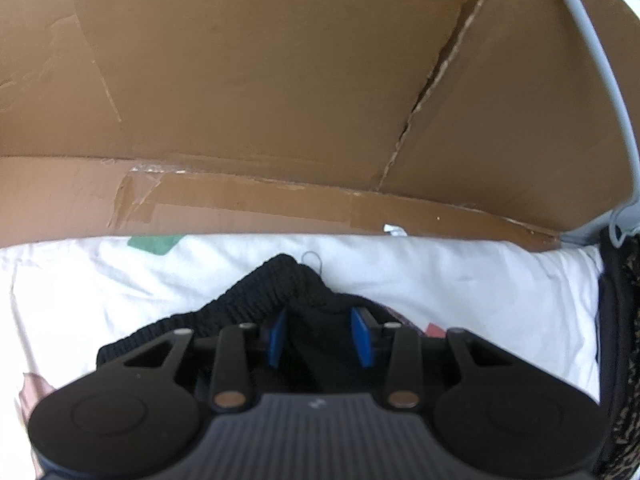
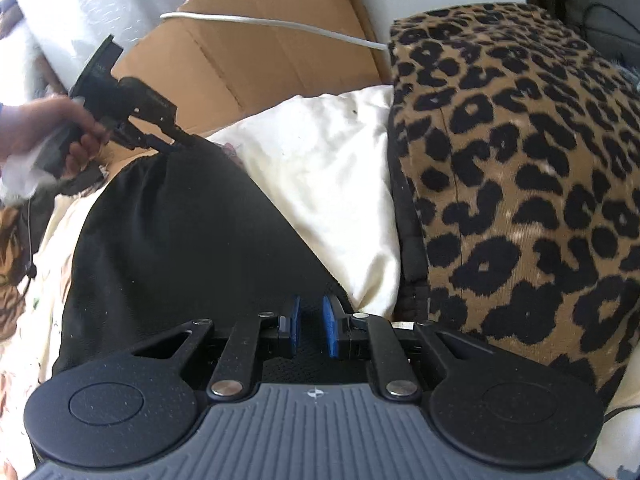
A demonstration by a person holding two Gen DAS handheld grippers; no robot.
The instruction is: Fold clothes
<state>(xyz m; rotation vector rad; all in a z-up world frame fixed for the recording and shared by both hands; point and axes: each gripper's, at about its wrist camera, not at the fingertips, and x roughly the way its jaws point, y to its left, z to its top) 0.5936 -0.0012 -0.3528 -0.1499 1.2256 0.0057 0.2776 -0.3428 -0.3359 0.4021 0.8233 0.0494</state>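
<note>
**Inspector A:** Where the black garment passes under the right tongs, its near edge is cut off by the tool body, so I cannot tell whether the blue pads, which stand close together with a narrow gap, are actually pinching cloth.

**Inspector B:** Noted. On the left wrist view the left tongs are spread, with dark fabric bunched between the pads; actual contact is hard to make out. The right view shows the left tool's tip at the garment's far corner, held by a hand.

**Inspector A:** Surface?

**Inspector B:** A bed under a white sheet, creased, with faint printed patches. Brown cardboard, torn along one seam, stands behind it. A leopard-print cushion sits just beside the garment, and a white cable crosses the cardboard.

**Inspector A:** Garment condition?

**Inspector B:** Black, lying on the sheet, stretched between the two tools; a ribbed knit band peaks ahead of the left tongs.
</note>
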